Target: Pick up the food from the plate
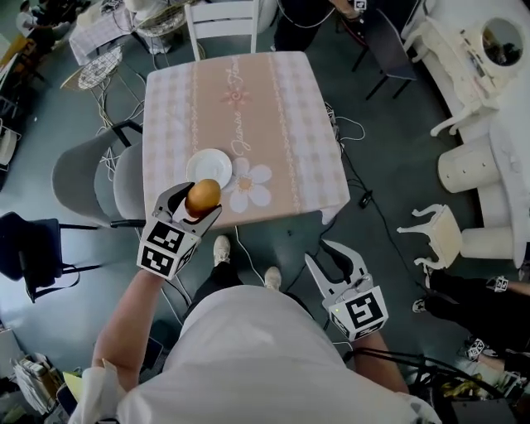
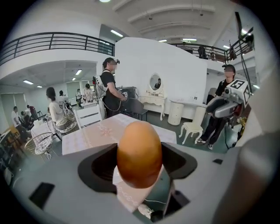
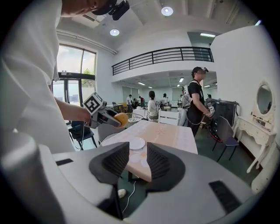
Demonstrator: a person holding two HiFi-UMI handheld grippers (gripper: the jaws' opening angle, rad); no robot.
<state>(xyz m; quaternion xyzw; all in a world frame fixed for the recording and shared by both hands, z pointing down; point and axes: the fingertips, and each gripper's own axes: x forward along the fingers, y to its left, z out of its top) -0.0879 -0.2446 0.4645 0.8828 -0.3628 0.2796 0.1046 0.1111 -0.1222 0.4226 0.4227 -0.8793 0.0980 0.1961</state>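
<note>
An orange-brown, egg-shaped piece of food (image 1: 203, 197) (image 2: 139, 153) sits between the jaws of my left gripper (image 1: 199, 203) (image 2: 139, 165), which is shut on it and holds it in the air over the table's near left corner. A white plate (image 1: 209, 166) (image 3: 135, 143) lies bare on the pink patterned tablecloth (image 1: 248, 108) just beyond it. My right gripper (image 1: 323, 252) (image 3: 138, 162) hangs lower, off the table's near right side above the floor, open with nothing between its ribbed pads (image 3: 117, 162). From the right gripper view the left gripper (image 3: 105, 117) and the food (image 3: 121, 119) show at left.
A white chair (image 1: 222, 25) stands at the table's far side and grey chairs (image 1: 83, 178) at its left. A wire basket (image 1: 99, 66) is at the far left. White furniture (image 1: 464, 166) and a white stool (image 1: 439, 236) stand at right. Cables (image 1: 352, 132) lie on the floor. People stand in the background.
</note>
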